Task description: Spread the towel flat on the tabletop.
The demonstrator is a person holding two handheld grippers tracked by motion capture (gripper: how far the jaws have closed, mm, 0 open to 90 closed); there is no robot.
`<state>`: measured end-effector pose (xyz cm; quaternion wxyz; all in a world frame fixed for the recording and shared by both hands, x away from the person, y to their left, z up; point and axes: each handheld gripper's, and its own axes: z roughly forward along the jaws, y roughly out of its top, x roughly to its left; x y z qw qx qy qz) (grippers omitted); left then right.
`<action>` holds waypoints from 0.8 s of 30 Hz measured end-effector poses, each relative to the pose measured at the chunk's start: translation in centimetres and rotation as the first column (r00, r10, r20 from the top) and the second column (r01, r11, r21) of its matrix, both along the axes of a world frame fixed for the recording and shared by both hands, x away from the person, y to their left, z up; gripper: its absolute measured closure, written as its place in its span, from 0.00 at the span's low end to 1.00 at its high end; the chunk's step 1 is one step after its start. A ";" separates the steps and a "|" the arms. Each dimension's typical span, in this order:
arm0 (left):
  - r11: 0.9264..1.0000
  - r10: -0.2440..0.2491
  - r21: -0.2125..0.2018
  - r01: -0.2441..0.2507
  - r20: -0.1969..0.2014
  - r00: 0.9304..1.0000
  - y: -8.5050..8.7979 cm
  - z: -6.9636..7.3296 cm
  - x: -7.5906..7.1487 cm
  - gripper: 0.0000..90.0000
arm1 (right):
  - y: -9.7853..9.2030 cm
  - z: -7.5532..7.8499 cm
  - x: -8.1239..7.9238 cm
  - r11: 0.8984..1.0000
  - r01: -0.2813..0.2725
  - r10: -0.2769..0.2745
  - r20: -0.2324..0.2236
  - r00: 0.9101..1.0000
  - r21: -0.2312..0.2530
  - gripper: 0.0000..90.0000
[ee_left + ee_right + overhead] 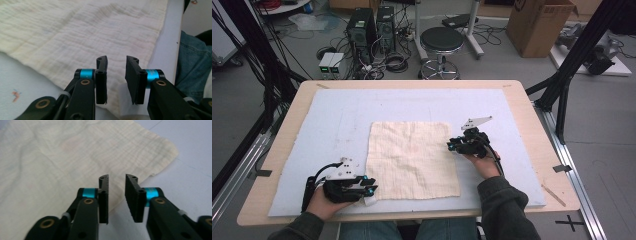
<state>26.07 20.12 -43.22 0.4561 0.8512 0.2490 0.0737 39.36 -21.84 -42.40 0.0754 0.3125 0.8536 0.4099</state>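
Observation:
A cream, crinkled square cloth (412, 160) lies flat on the mat in the middle of the table. My left gripper (371, 190) rests at the cloth's near left corner, pointing right. In the left gripper view its jaws (116, 67) stand apart over the cloth (75, 32) near its edge, with nothing pinched. My right gripper (451, 146) sits at the cloth's right edge, pointing left. In the right gripper view its jaws (117, 186) stand apart above the cloth's (62, 157) edge, gripping nothing.
A pale blue mat (337, 115) covers most of the wooden table (532, 115). Beyond the far edge stand a black stool (442, 42), computer towers (362, 30) with cables, and a cardboard box (537, 25). The person's jeans (192, 65) show past the table's near edge.

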 end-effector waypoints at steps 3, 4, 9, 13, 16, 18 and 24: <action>0.999 0.028 -0.016 -0.028 0.005 1.000 0.3 0.1 0.2 0.75 | -0.1 0.3 -0.7 1.000 -0.015 0.015 0.018 1.000 0.026 0.70; 0.999 0.033 -0.014 -0.033 0.008 0.999 0.3 0.2 0.3 0.74 | -0.1 0.3 -0.9 0.999 -0.018 0.018 0.018 1.000 0.031 0.68; 0.997 0.069 -0.034 -0.068 0.017 0.997 0.5 0.4 0.7 0.70 | -0.1 0.3 -1.5 0.998 -0.031 0.030 0.020 0.999 0.050 0.58; 0.995 0.088 -0.042 -0.087 0.019 0.996 0.5 0.5 1.1 0.65 | -0.1 0.3 -1.9 0.997 -0.043 0.042 0.018 0.999 0.065 0.52; 0.994 0.101 -0.050 -0.100 0.020 0.995 0.5 0.7 1.3 0.62 | 0.0 0.4 -2.2 0.996 -0.048 0.046 0.021 0.999 0.069 0.47; 0.992 0.112 -0.054 -0.111 0.021 0.993 0.6 0.7 1.4 0.61 | 0.1 0.5 -2.4 0.996 -0.048 0.046 0.027 0.999 0.077 0.44; 0.990 0.129 -0.063 -0.128 0.020 0.991 0.8 1.0 1.7 0.56 | 0.3 0.7 -2.8 0.995 -0.057 0.053 0.045 0.998 0.083 0.38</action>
